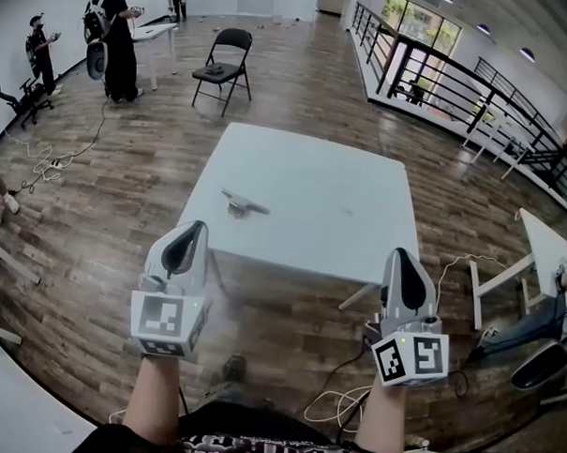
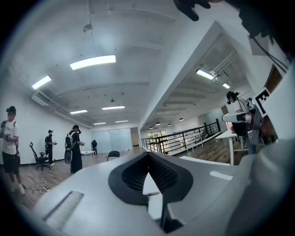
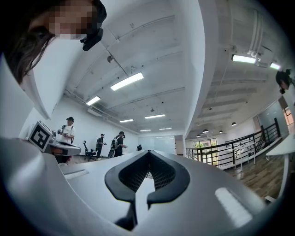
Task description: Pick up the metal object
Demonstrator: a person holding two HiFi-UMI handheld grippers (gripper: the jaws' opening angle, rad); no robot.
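Observation:
The metal object (image 1: 242,206), a small grey piece with a flat bar on top, lies on the left half of the white square table (image 1: 331,214). Both grippers are held up in front of the table's near edge, short of the object and apart from it. My left gripper (image 1: 195,228) hangs near the table's front left corner, its jaws shut with nothing between them. My right gripper (image 1: 400,256) is at the front right corner, also shut and empty. In the left gripper view the closed tips (image 2: 148,155) point over the table (image 2: 150,183). The right gripper view shows closed tips (image 3: 148,152) too.
A black folding chair (image 1: 223,70) stands beyond the table. Several people (image 1: 118,40) stand at the far left. A black railing (image 1: 458,88) runs along the right. Another white table (image 1: 550,247) and a seated person (image 1: 532,326) are at the right; cables (image 1: 342,397) lie on the floor.

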